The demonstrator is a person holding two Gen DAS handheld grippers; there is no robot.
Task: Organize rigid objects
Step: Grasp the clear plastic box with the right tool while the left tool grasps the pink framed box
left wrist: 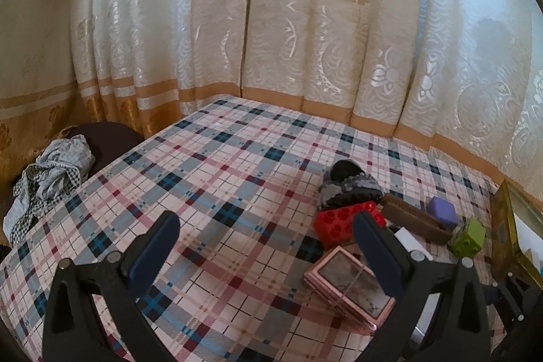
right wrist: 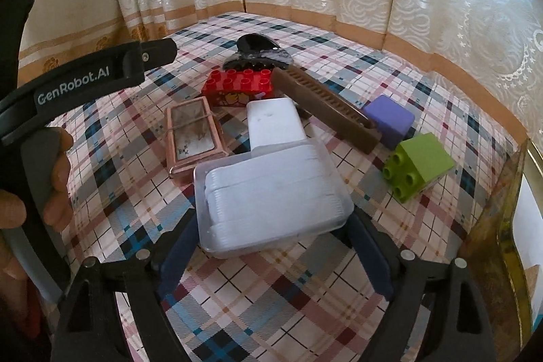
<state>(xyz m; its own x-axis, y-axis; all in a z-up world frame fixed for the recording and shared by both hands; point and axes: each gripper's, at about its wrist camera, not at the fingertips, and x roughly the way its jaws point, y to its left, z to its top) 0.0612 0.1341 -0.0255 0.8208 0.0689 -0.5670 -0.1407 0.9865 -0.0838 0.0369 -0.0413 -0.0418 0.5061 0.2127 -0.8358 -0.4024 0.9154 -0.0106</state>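
Observation:
A cluster of small objects lies on the plaid-covered table (left wrist: pixel 210 185): a red brick (right wrist: pixel 237 83), a black hair claw (right wrist: pixel 258 51), a brown comb (right wrist: pixel 325 104), a purple cube (right wrist: pixel 388 121), a green brick (right wrist: pixel 419 167), a white block (right wrist: pixel 275 122) and a pink-framed mirror (right wrist: pixel 193 133). My right gripper (right wrist: pixel 271 236) is shut on a clear plastic box (right wrist: pixel 271 189) of white pieces, held just above the cloth. My left gripper (left wrist: pixel 268 246) is open and empty, left of the cluster; its right finger overlaps the red brick (left wrist: pixel 342 219) and mirror (left wrist: pixel 349 284).
Patterned curtains (left wrist: pixel 271 22) hang behind the table. A gold-framed picture (right wrist: pixel 509 226) stands at the right edge. Crumpled checked cloth (left wrist: pixel 51 178) lies off the table's left side. The left gripper's body (right wrist: pixel 101 73) shows at the left of the right wrist view.

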